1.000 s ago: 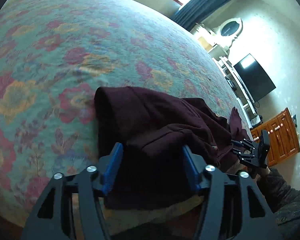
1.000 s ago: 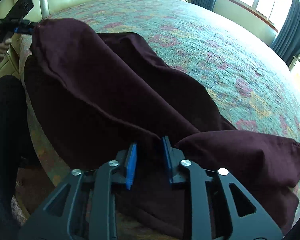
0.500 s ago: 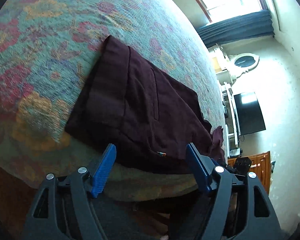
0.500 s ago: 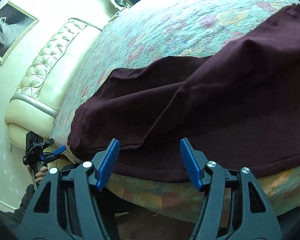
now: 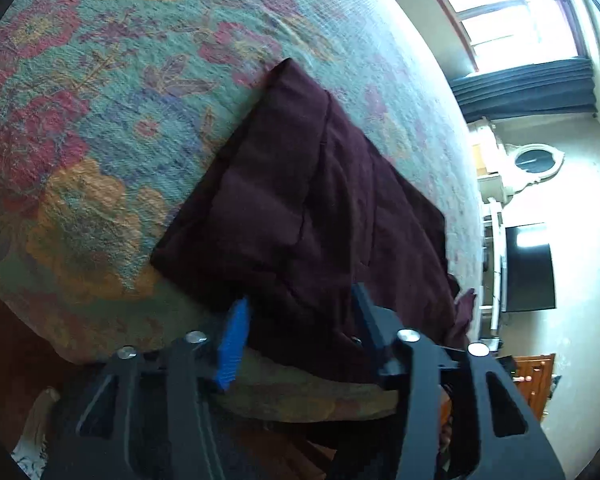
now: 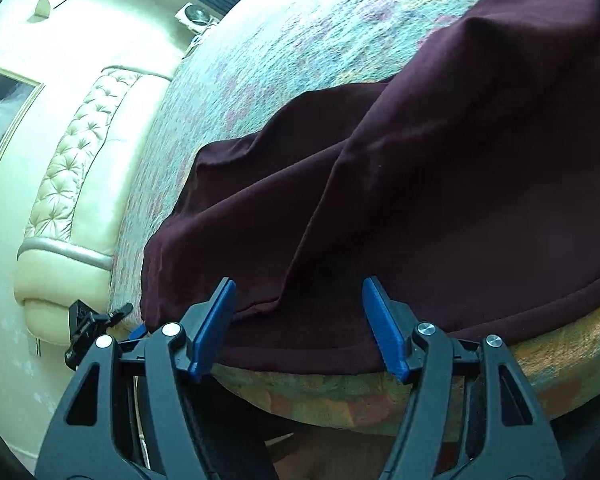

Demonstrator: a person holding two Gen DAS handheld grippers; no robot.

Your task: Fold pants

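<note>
Dark maroon pants lie folded over on a floral bedspread, near the bed's front edge. My left gripper is open and empty, its fingers over the near edge of the pants. In the right wrist view the pants spread across the bed with soft ridges. My right gripper is open and empty just in front of the near hem. The left gripper also shows there at the pants' left corner.
A cream tufted headboard stands at the left of the bed. A dark TV, white shelves and a wooden cabinet stand against the far wall. A curtained window is behind the bed.
A second ago both grippers were shut on the pants, holding them up. They have let go. The pants now lie flat on the bed and both grippers have drawn back to the near edge.
</note>
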